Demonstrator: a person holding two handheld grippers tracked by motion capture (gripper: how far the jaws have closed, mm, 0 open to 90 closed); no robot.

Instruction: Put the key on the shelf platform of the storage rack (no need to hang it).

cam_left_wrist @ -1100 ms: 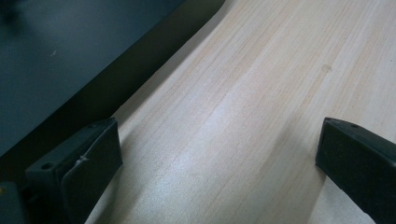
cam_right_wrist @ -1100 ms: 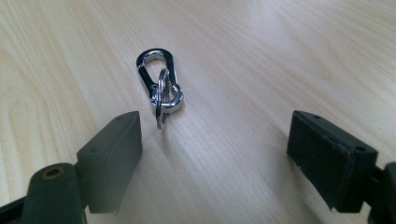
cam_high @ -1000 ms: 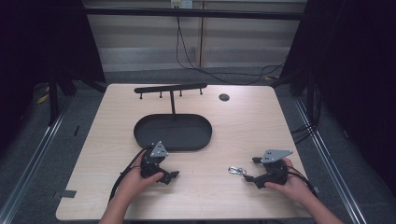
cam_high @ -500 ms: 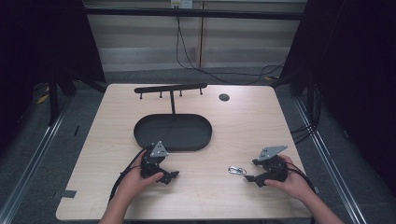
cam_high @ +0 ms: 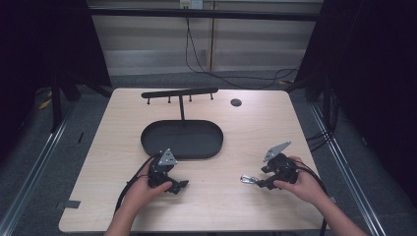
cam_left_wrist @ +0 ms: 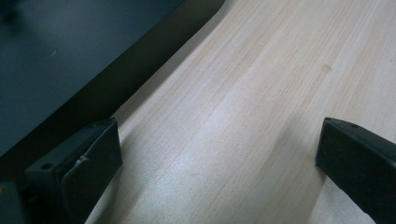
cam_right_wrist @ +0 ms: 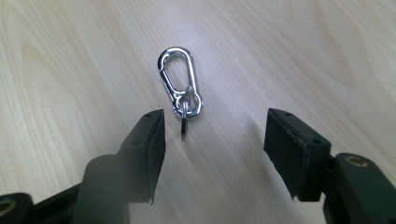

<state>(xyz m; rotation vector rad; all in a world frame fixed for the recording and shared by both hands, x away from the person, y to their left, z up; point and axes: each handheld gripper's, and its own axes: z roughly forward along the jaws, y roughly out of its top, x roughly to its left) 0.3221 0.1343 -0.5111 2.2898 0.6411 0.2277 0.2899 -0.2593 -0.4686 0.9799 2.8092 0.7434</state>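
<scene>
Clip (cam_right_wrist: 180,84) flat on bench (cam_high: 221,196), long axis pointing away from right gripper (cam_right_wrist: 212,140), just ahead of its spread jaws; left gripper (cam_left_wrist: 210,154) also spread, empty

The person's two forearms come in from the near edge of the desk, each hand wrapped around a black two-jaw gripper topped by a grey three-cornered plate. The left hand (cam_high: 142,189) holds the left gripper (cam_high: 180,185) low over the desk, its jaws spread wide apart. The right hand (cam_high: 300,184) holds the right gripper (cam_high: 256,183) pointing toward the left one, jaws likewise parted, closed on nothing.
</scene>
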